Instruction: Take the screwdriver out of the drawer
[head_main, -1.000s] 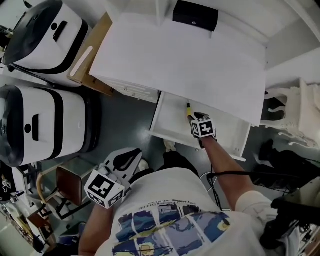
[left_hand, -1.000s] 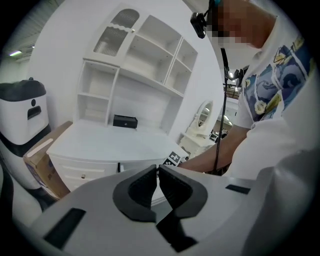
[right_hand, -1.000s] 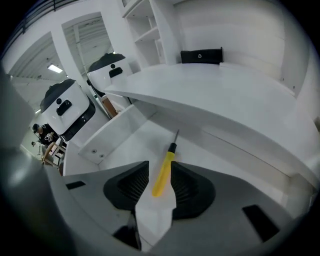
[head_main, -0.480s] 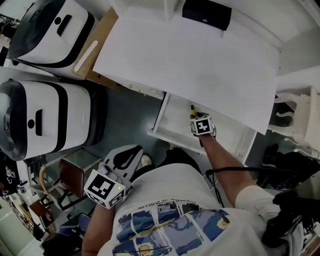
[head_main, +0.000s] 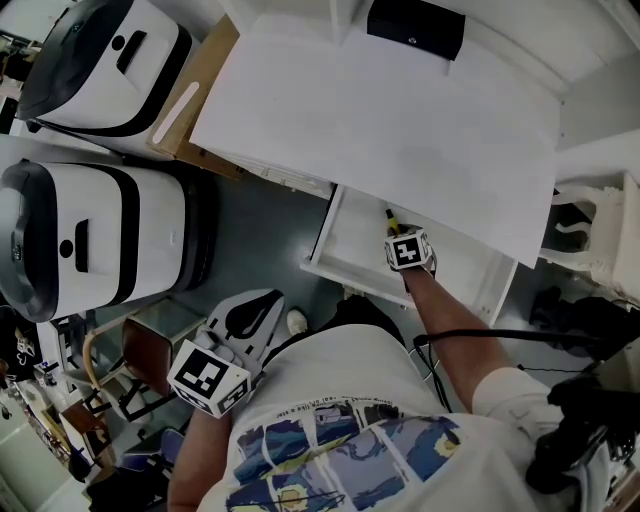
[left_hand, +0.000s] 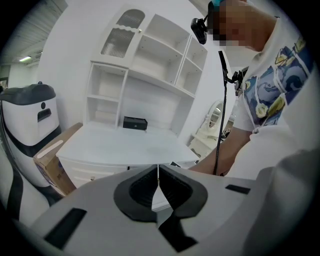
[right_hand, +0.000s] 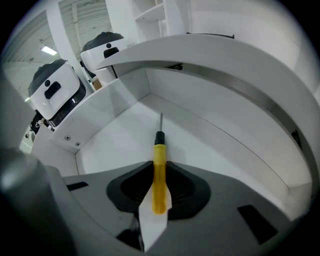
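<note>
The screwdriver (right_hand: 159, 175), yellow-handled with a black collar and thin steel shaft, lies inside the open white drawer (right_hand: 100, 120). In the head view only its tip end (head_main: 391, 220) shows past the right gripper (head_main: 408, 252), which points steeply down into the drawer (head_main: 345, 262). The right gripper's (right_hand: 159, 162) jaws are closing, with the handle between them and both pads touching its sides. My left gripper (head_main: 266, 306) hangs low at the person's left side, away from the drawer. Its jaws (left_hand: 158, 170) are shut with nothing between them.
The white desk top (head_main: 380, 120) overhangs the back of the drawer, and a black box (head_main: 415, 28) sits at its rear. Two white-and-black machines (head_main: 90, 240) and a cardboard box (head_main: 190, 100) stand to the left. A small chair (head_main: 130, 360) is by the left gripper.
The right gripper has sunk a little deeper into the drawer over the screwdriver. The left gripper has stayed where it was.
</note>
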